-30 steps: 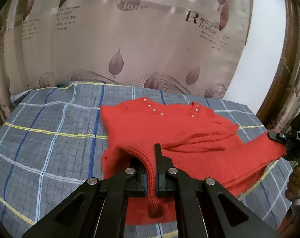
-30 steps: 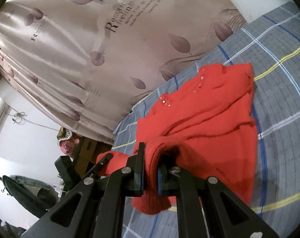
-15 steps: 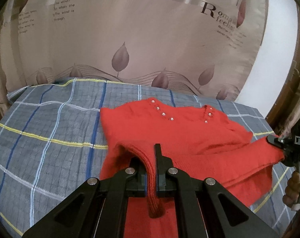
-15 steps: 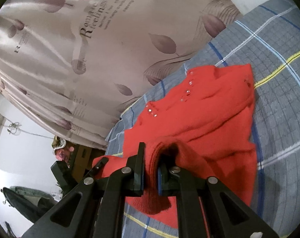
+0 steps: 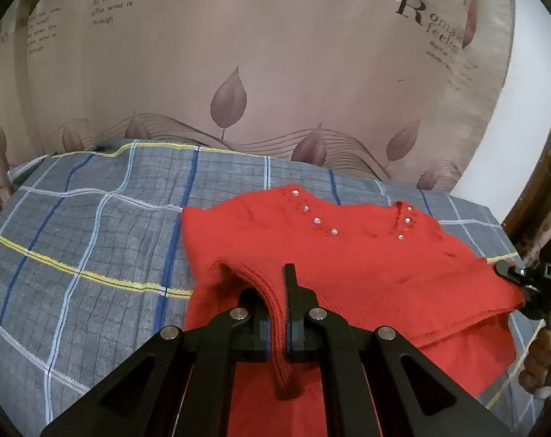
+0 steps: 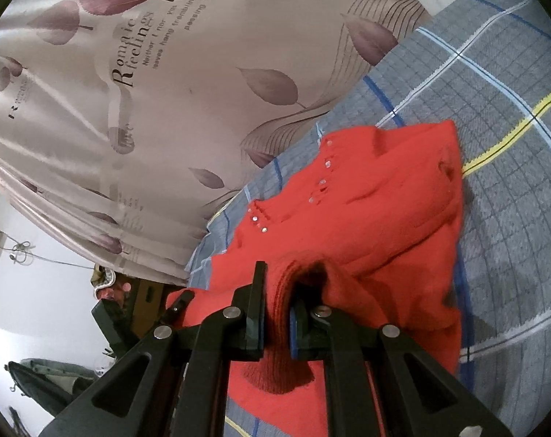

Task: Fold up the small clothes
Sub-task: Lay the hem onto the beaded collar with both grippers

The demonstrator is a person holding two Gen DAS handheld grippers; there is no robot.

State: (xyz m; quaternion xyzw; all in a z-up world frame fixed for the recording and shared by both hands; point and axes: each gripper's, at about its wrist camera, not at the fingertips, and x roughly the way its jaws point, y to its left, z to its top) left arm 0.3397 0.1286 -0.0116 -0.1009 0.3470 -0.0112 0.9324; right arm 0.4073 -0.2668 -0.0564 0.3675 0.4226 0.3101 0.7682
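Observation:
A small red knit sweater (image 5: 348,255) with shiny studs at the neckline lies on a grey plaid bed sheet (image 5: 93,240). My left gripper (image 5: 275,291) is shut on the ribbed hem at the sweater's left corner and holds it lifted over the body. My right gripper (image 6: 279,291) is shut on the other ribbed hem corner of the sweater (image 6: 366,225), also lifted. The right gripper shows at the right edge of the left wrist view (image 5: 512,273). The left gripper shows at the lower left of the right wrist view (image 6: 177,302).
A beige curtain with leaf prints and lettering (image 5: 239,73) hangs behind the bed. A wooden frame (image 5: 544,189) stands at the right. The plaid sheet (image 6: 494,145) spreads left of the sweater. Dark clutter (image 6: 49,382) sits beyond the bed's end.
Both grippers have carried the lifted hem forward toward the neckline. The folded lower part now covers more of the sweater's body.

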